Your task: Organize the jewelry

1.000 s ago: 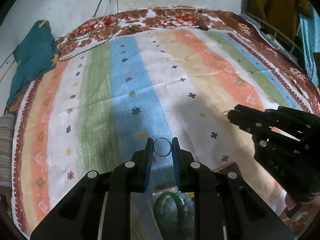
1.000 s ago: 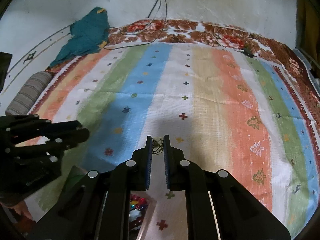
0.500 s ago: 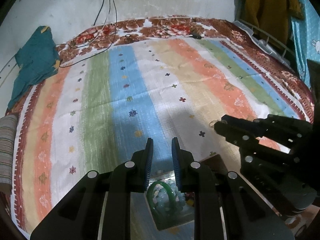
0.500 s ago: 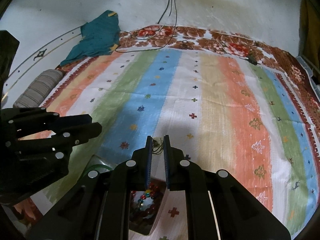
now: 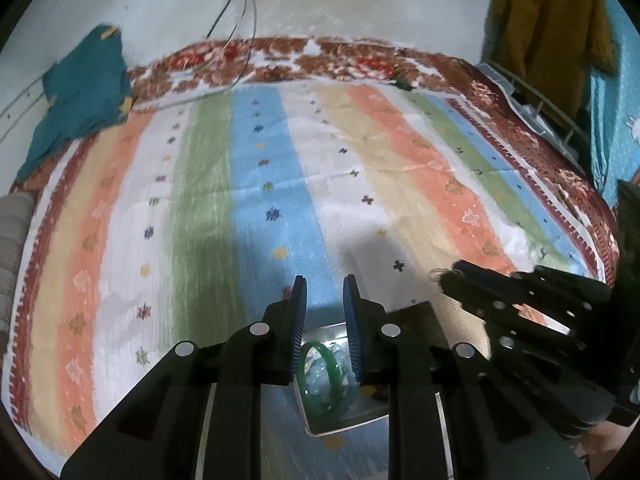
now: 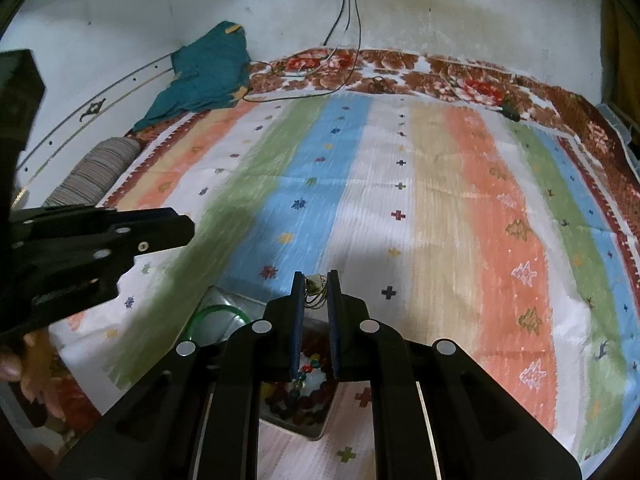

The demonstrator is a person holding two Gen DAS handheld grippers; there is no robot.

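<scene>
Metal tray with compartments sits on the striped bedsheet, at the near edge of both wrist views. Left gripper hangs over it, fingers apart, nothing between them. Green bangle lies in the compartment right below it, on top of pale glassy beads.

Right gripper is clamped on a small earring-like piece, thin wire hooks and a pale bit poking out at the fingertips; too small to say exactly what. Below it is another compartment holding dark and coloured beads. In the right view the green bangle shows to the left, partly hidden.

Step in hand, as I judge it: drop the small piece into its compartment. Which compartment it belongs in cannot be told; the bead one is directly under the jaws.

To do it well:
- lower the right gripper until the tips are just above the tray before opening; a light wire piece dropped from high may bounce out onto the sheet and get lost in the pattern.
- centre over the chosen compartment, away from the divider wall.
- open slowly; the hooks could snag on the ribbed blue pads, so a small shake may be needed.
- keep the left gripper off to its side, well apart from the right one, or use it to steady the tray rim.

Sheet is soft, so the tray may tip if pressed.
</scene>
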